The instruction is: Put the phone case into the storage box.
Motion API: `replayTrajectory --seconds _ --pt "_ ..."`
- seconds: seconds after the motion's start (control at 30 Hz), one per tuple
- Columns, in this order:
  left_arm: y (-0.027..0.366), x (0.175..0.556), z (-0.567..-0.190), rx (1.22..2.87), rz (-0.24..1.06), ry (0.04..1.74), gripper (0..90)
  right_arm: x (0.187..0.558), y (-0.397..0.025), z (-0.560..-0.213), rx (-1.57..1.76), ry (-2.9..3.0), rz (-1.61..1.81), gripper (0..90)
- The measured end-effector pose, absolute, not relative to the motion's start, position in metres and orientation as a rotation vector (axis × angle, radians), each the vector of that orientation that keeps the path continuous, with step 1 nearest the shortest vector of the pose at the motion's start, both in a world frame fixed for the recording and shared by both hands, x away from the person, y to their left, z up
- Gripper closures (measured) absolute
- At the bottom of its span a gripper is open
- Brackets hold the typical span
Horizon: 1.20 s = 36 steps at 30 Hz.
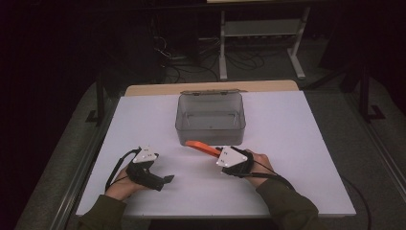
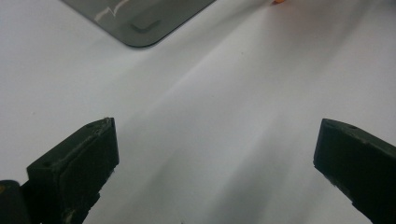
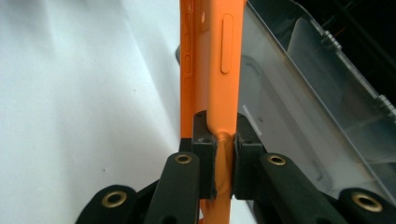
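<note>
An orange phone case point(image 1: 200, 147) point(image 3: 216, 60) is held just above the white table, in front of the clear grey plastic box point(image 1: 210, 118). My right gripper point(image 1: 221, 154) point(image 3: 225, 140) is shut on the case's edge, its jaws pinching the thin side wall. The case points toward the box's near wall point(image 3: 299, 107). My left gripper point(image 1: 165, 180) point(image 2: 215, 154) rests on the table at the front left, open, with nothing between its jaws. A corner of the box point(image 2: 140, 23) lies ahead of it.
The box stands open at the table's middle back, its lid point(image 1: 213, 92) folded behind it. A white sheet point(image 1: 297, 143) covers the table. A white frame point(image 1: 261, 38) and cables stand on the dark floor beyond.
</note>
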<state>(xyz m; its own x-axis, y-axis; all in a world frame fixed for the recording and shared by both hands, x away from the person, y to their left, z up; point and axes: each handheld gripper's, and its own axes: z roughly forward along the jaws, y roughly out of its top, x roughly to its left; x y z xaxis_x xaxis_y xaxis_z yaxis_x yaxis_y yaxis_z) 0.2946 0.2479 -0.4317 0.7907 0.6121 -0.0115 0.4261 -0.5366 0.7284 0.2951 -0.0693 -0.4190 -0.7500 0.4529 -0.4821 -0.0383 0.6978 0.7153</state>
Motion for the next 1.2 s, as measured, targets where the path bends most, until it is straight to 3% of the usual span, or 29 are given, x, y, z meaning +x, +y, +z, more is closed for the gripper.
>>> replayTrajectory --seconds 1.2 --pt "0.248 0.295 -0.432 2.222 0.311 0.771 0.0 0.324 -0.096 -0.412 0.806 2.427 1.299 81.3"
